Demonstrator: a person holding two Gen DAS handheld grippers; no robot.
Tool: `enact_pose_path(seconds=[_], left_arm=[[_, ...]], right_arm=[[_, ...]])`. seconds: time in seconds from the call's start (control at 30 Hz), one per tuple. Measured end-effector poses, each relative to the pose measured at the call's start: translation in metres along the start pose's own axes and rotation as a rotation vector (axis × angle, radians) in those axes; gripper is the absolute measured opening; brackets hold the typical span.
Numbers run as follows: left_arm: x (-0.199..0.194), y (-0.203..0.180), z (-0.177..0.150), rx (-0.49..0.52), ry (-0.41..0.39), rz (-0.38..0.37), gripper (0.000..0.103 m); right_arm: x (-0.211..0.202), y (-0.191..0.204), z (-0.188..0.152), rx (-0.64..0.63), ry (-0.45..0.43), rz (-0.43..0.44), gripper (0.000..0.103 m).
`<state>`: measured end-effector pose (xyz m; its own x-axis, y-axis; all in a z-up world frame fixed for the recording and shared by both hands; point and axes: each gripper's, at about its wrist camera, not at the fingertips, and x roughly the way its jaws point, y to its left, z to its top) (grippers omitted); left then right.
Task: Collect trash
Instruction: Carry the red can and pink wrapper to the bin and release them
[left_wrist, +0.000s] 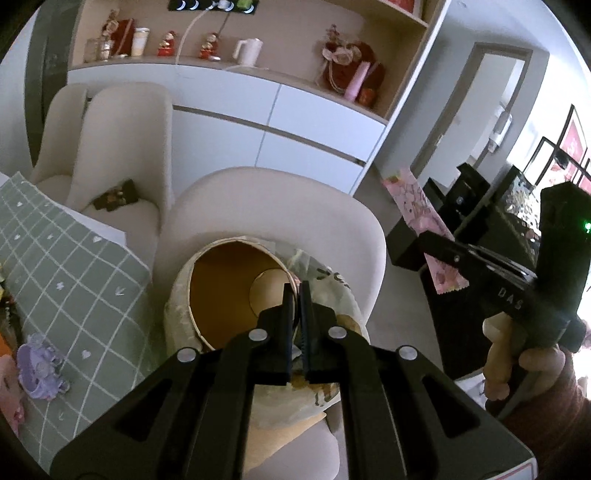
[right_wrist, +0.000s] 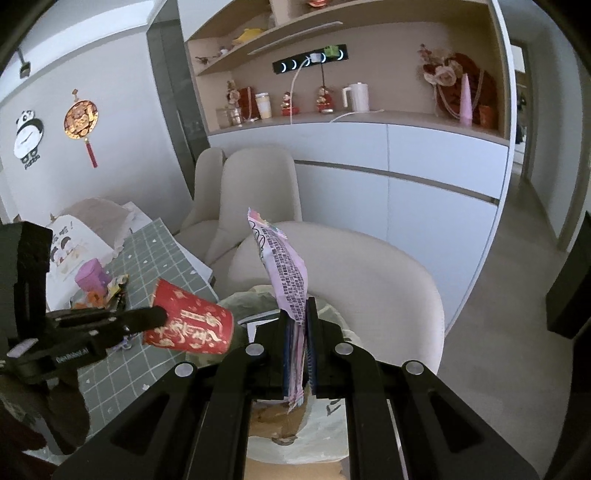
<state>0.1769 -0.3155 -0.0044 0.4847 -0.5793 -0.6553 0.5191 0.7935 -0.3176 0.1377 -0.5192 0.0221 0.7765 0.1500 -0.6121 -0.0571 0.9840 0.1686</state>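
Note:
My left gripper (left_wrist: 294, 295) is shut on the rim of a paper cup (left_wrist: 229, 291). In the left wrist view I look into its brown inside. From the right wrist view the cup (right_wrist: 192, 325) is red with gold characters and hangs tilted from the left gripper (right_wrist: 160, 317), over the table's edge. My right gripper (right_wrist: 297, 308) is shut on a pink printed wrapper (right_wrist: 284, 266) that stands up between the pads. The same wrapper (left_wrist: 417, 206) and right gripper (left_wrist: 424, 240) show at the right of the left wrist view. Below both lies a crumpled printed plastic bag (left_wrist: 332, 288) on a cream chair (left_wrist: 332, 206).
A table with a green checked cloth (left_wrist: 74, 266) is at the left, carrying a purple trinket (left_wrist: 40, 369), a purple cup (right_wrist: 90, 275) and scraps. Two more cream chairs (right_wrist: 255, 184) stand before a white sideboard (right_wrist: 406, 166). Black boxes (left_wrist: 461, 206) sit on the floor at the right.

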Motion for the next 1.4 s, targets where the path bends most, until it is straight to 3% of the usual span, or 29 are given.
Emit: enact_pose_path(seconds=[0.23,0.3,0.37,0.57,0.77,0.97,1.2,1.33,1.4], left_arm=[[0.024,-0.006,0.012,0.025,0.022,-0.006,0.003],[0.028,-0.004,0.014,0.013,0.028,-0.020,0.008],[0.031,-0.002,0.017,-0.004,0.035,-0.035,0.024],[0.031,0.008,0.015,-0.035,0.044,-0.014,0.027],[0.010,0.023,0.004,-0.061,0.005,0.062,0.040],[-0.017,0.042,-0.009,-0.098,-0.033,0.139,0.041],[-0.055,0.075,-0.026,-0.188,-0.064,0.222,0.042],[-0.072,0.093,-0.036,-0.238,-0.074,0.261,0.043],[-0.078,0.101,-0.043,-0.264,-0.074,0.278,0.043]], right_arm=[[0.004,-0.011,0.002,0.022,0.000,-0.013,0.009],[0.005,-0.013,0.001,0.029,0.002,-0.016,0.009],[0.007,-0.014,0.000,0.037,0.005,-0.019,0.009],[0.013,-0.017,-0.003,0.056,0.015,-0.012,0.009],[0.035,-0.003,-0.007,0.046,0.052,0.038,0.009],[0.070,0.022,-0.015,0.010,0.107,0.088,0.009],[0.103,0.037,-0.022,0.021,0.159,0.085,0.011],[0.115,0.043,-0.029,0.025,0.181,0.083,0.036],[0.117,0.046,-0.031,0.020,0.184,0.078,0.039]])
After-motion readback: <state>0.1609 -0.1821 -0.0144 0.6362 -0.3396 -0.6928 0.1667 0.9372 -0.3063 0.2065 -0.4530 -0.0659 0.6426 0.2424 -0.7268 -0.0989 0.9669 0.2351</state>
